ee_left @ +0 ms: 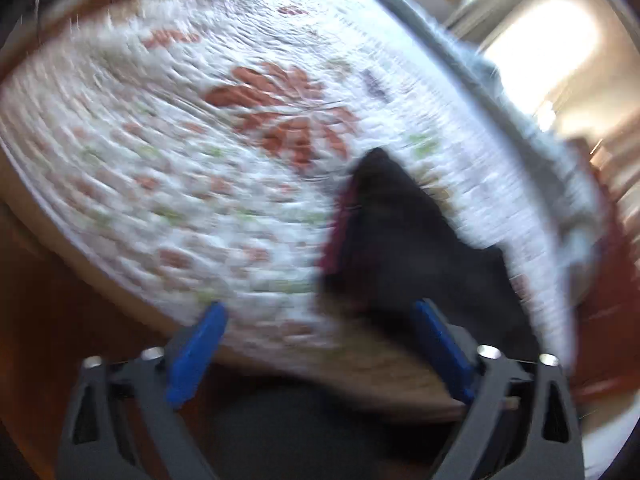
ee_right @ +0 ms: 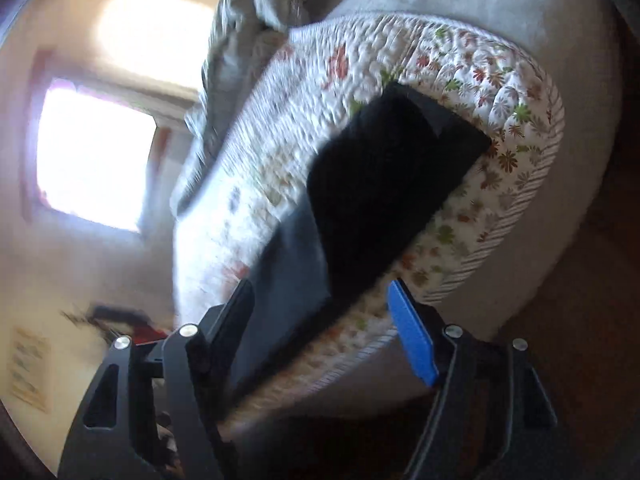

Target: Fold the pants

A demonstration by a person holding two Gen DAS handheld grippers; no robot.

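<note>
Dark pants lie on a white floral quilt on the bed, in a folded, roughly rectangular shape with a greyer layer toward me. In the blurred left wrist view the pants show as a dark mound with a magenta edge near the quilt's right side. My left gripper is open and empty, with its blue fingertips over the quilt's near edge. My right gripper is open, its jaws standing either side of the pants' near end without holding it.
A grey blanket is bunched at the far side of the bed. A bright window is at the left. The bed's wooden frame and reddish floor lie below the quilt edge.
</note>
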